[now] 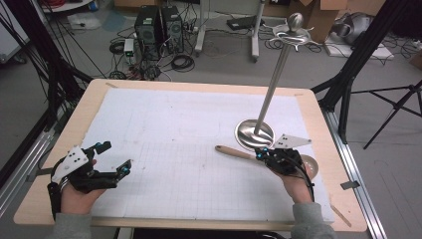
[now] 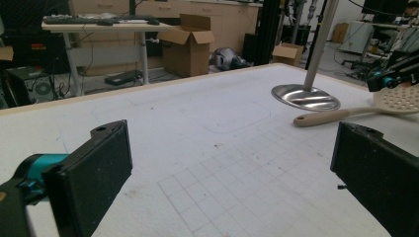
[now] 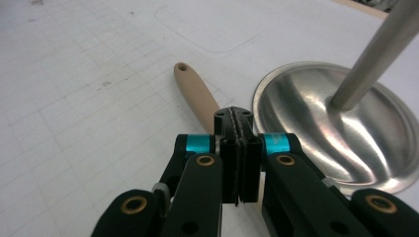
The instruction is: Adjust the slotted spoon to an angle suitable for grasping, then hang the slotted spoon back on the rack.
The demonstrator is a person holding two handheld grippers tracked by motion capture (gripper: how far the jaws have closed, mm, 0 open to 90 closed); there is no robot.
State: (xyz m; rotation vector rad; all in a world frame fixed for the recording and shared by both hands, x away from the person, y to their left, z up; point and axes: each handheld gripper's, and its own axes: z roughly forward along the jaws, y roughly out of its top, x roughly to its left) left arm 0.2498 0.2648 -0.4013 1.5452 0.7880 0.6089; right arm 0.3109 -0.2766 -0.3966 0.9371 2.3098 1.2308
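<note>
A beige slotted spatula [image 1: 234,151] lies on the white mat, handle pointing left, beside the round base of a metal stand [image 1: 255,133]. My right gripper [image 1: 261,154] is shut, its jaws pressed together directly over the spatula handle [image 3: 197,96], and nothing shows between the pads. The perforated spatula head [image 2: 400,98] lies below that gripper [image 2: 390,76] in the left gripper view. Low at the table's left front, my left gripper [image 1: 115,157] stands wide open and holds nothing; its jaws frame bare mat [image 2: 232,168].
The stand's pole [image 1: 276,74] rises tilted from its shiny base [image 3: 341,123] to a hooked top with a ball [image 1: 294,22]. The white gridded mat [image 1: 189,129] covers most of the wooden table [image 1: 318,114]. Computers, cables and tripod legs stand on the floor beyond.
</note>
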